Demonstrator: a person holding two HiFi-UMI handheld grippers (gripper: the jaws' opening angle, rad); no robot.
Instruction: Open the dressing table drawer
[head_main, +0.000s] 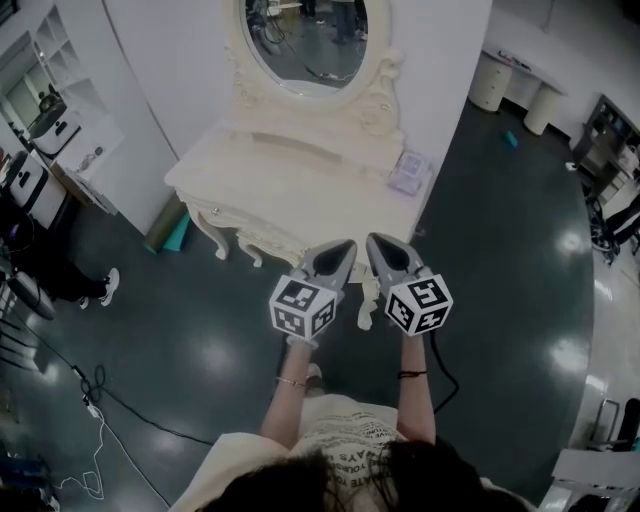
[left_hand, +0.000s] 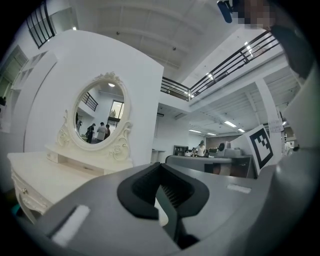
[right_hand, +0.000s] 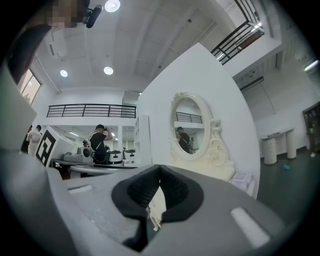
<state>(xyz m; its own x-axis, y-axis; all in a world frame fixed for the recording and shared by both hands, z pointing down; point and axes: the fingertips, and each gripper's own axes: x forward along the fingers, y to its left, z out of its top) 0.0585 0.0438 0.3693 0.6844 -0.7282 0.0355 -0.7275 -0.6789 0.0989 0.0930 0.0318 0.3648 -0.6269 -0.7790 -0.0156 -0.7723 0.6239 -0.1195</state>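
The cream dressing table (head_main: 300, 170) with an oval mirror (head_main: 305, 40) stands ahead against a white panel. Its carved drawer front (head_main: 255, 230) faces me and looks closed. My left gripper (head_main: 342, 250) and right gripper (head_main: 378, 248) are held side by side, level, just short of the table's front right corner, touching nothing. In the left gripper view the left gripper (left_hand: 167, 200) is shut and empty, with the table (left_hand: 45, 175) to its left. In the right gripper view the right gripper (right_hand: 157, 197) is shut and empty, with the mirror (right_hand: 187, 127) ahead on the right.
A pale purple box (head_main: 410, 170) lies on the table's right end. A teal roll (head_main: 172, 232) leans on the floor by the table's left leg. White round units (head_main: 490, 82) stand at the back right. A cable (head_main: 95, 400) runs across the dark floor on the left.
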